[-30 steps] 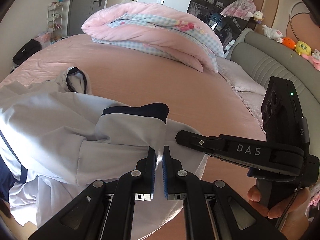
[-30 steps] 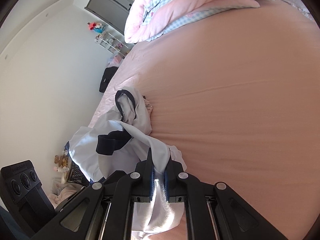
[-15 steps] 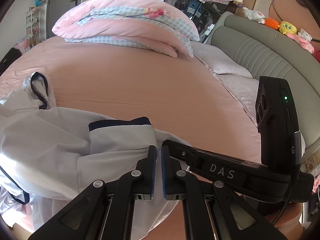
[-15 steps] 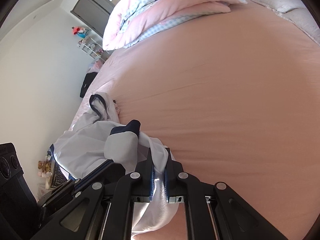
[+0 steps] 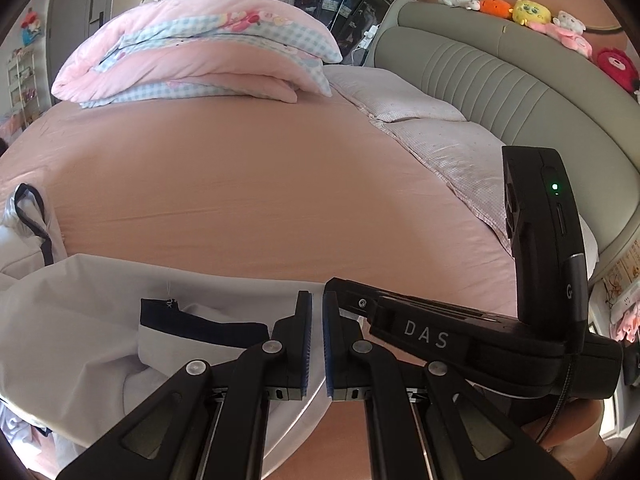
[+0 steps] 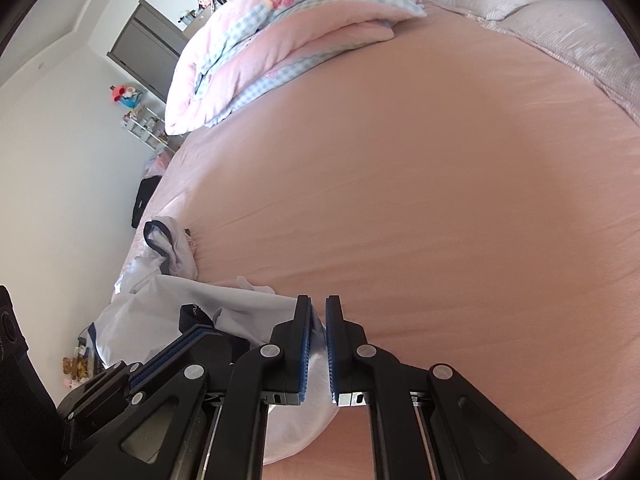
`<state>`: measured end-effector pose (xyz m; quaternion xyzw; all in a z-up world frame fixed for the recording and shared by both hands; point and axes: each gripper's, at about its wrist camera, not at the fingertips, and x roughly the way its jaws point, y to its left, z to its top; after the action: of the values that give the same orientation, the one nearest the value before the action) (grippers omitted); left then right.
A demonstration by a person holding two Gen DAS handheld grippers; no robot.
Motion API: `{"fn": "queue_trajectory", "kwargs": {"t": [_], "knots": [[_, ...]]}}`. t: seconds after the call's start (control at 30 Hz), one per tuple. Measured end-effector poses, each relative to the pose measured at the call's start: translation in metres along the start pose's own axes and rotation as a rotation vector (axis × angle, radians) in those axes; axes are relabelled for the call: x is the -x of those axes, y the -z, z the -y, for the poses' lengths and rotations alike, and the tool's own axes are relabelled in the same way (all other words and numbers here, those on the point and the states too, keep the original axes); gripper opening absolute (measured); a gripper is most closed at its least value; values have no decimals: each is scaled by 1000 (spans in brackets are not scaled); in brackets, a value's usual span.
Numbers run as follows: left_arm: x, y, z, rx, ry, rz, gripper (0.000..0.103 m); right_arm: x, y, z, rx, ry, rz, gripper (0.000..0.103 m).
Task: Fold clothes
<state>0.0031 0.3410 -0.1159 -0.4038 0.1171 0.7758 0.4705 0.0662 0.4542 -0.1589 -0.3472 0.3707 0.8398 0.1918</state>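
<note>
A white garment [image 5: 80,320] with navy trim lies at the near left of the pink bed sheet [image 5: 260,180]. One navy-edged sleeve cuff [image 5: 200,324] is folded over on top, and a navy-edged opening [image 5: 32,216] sits further left. My left gripper [image 5: 316,340] is shut on the garment's edge, with white cloth showing between the pads. Right beside it, my right gripper [image 6: 318,340] is shut on the same garment [image 6: 160,304], a fold of fabric pinched between its blue pads. In the left wrist view the right gripper [image 5: 424,336] shows as a black body touching the left one's side.
A folded pink and blue-checked duvet [image 5: 200,48] lies at the far side of the bed. Pale pillows [image 5: 440,140] rest against a grey padded headboard [image 5: 500,80] on the right, with plush toys [image 5: 524,10] above. A wall and shelves [image 6: 148,128] stand left of the bed.
Both grippers have travelled together across the bed, dragging the garment along. The cloth is now pulled flatter, and the sleeve cuff sits lower and nearer the left fingers.
</note>
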Motion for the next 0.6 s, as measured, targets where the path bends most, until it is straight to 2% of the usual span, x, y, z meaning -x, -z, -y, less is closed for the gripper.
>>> {"fn": "queue_trajectory", "kwargs": {"t": [0.13,0.33,0.43,0.47,0.5,0.57,0.6], "knots": [[1,2,-9,4,-39,2,5,5,0,4,35,96,6,6],[9,3,-32,68,-54,-24,7,14,-1,14,-52,48,14,6],[18,4,-48,117,-45,-5,17,15,-2,5,-40,59,9,10],[21,6,-54,133,-38,4,28,15,-2,1,-27,63,6,17],[25,7,-59,148,-32,14,46,15,-2,-4,-15,68,4,23],[34,10,-71,178,-22,47,67,15,-2,-11,-11,74,8,61],[38,11,-76,191,-18,63,69,15,-2,-15,-13,75,8,67]]}}
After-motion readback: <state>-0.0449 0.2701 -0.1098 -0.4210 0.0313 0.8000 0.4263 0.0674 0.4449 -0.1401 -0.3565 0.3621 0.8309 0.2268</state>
